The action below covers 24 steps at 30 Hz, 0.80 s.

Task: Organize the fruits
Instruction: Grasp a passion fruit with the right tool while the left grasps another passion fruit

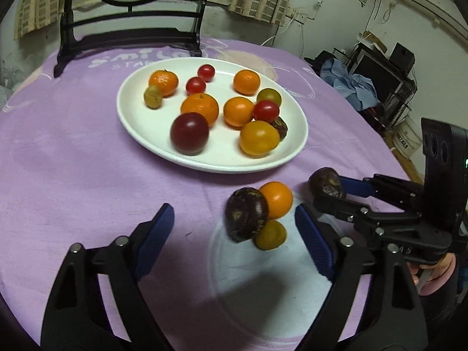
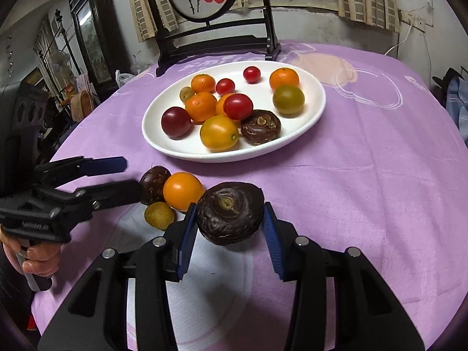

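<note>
We pinch a dark brown fruit (image 2: 230, 213) in our right gripper (image 2: 231, 228), lifted just short of the white plate (image 2: 307, 134). Our left gripper (image 1: 234, 234) stands spread around the three fruits (image 1: 257, 213) left on the purple cloth (image 1: 87, 175). Next, we judge, carry it onto the plate and let go.

The left gripper (image 1: 234, 228) tilts down over the near edge of the table, its blue-padded fingers (image 1: 155, 231) spread wide and pressing on nothing. The right gripper (image 2: 229, 225) tilts down likewise, its pads (image 2: 270, 232) clamped on a dark wrinkled fruit (image 2: 229, 213). Each is carried by a hand (image 2: 35, 256) wrapped round a grip below; the right hand (image 1: 433, 272) is only partly visible, perhaps sleeved.
</note>
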Tool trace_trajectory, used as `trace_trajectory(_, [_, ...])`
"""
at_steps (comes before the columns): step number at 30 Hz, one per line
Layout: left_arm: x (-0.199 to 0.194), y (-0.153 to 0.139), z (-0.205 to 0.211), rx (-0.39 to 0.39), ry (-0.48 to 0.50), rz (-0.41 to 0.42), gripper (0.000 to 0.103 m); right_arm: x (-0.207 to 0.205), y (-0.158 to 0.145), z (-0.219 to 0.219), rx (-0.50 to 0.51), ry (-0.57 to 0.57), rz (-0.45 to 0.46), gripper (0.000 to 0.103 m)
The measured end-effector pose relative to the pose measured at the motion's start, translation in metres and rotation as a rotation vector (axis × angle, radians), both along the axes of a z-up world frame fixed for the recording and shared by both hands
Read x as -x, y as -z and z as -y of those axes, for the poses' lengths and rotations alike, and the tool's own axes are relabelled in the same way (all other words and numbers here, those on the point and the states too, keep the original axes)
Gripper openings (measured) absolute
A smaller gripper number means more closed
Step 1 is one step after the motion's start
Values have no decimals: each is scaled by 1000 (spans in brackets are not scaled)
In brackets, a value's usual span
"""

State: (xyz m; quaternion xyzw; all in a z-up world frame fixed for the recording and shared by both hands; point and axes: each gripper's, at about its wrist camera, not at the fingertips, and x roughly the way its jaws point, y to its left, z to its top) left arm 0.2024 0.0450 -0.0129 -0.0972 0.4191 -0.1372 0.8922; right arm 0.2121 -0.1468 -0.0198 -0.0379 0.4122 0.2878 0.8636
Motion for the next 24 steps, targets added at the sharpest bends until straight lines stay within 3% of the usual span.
trace_trajectory(6, [-17, 14, -5, 107, 27, -84, 70, 2, -2, 0, -18, -4, -8, 44])
trace_trajectory(10, [-21, 23, -2, 116, 50, -109, 62, 0, -3, 2, -34, 1, -21, 44])
trace_trajectory(12, [-20, 24, 2, 124, 85, -109, 50, 0, -3, 3, -32, 6, -20, 44])
trace_trajectory(13, [-20, 25, 5, 142, 108, -120, 48, 0, -3, 3, -32, 7, -20, 44])
trace_trajectory(17, [-14, 25, 18, 118, 166, -103, 39, -1, -3, 6, -38, 16, -20, 44])
trace_trajectory(21, [-9, 19, 23, 60, 152, -54, 33, -1, -3, 6, -34, 21, -18, 44])
trace_trajectory(24, [-8, 17, 19, 64, 137, -46, 32, 0, -4, 5, -31, 19, -11, 44])
